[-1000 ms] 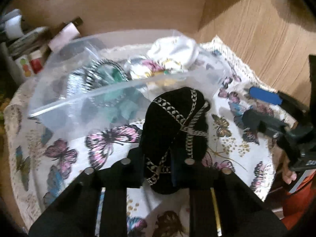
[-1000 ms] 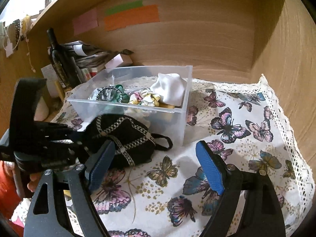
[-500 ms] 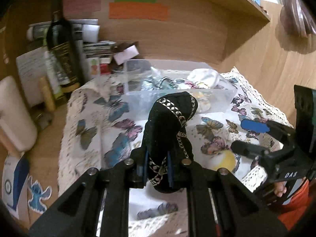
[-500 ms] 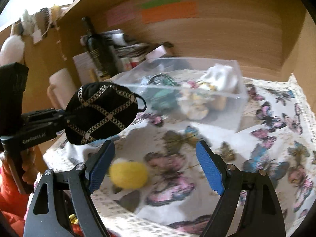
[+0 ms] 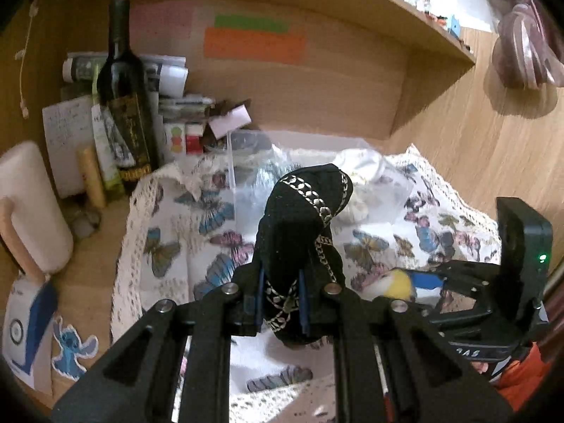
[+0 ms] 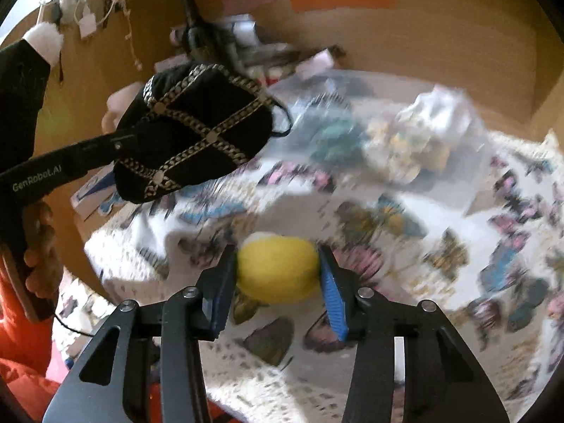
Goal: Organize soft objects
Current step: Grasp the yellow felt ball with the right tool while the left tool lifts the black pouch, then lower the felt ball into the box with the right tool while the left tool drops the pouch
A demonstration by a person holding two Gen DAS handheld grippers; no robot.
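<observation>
My left gripper [image 5: 280, 303] is shut on a black soft pouch with gold chain trim [image 5: 303, 225] and holds it in the air; the pouch also shows in the right wrist view [image 6: 190, 134]. My right gripper [image 6: 278, 278] has its blue pads pressed on both sides of a yellow soft ball [image 6: 278, 268] near the front edge of the butterfly cloth [image 6: 440, 239]. The ball also shows in the left wrist view [image 5: 398, 283]. A clear plastic bin [image 5: 317, 162] holding scrunchies and a white cloth stands at the back of the cloth.
A dark wine bottle [image 5: 127, 88], papers and small boxes stand at the back left by the wooden wall. A white roll [image 5: 31, 208] lies at the left. A shelf edge [image 5: 405, 10] runs overhead. A hand in an orange sleeve [image 6: 35, 264] holds the left gripper.
My right gripper has moved down to the yellow ball and closed on it. My left gripper has lifted the black pouch back and higher, away from the bin.
</observation>
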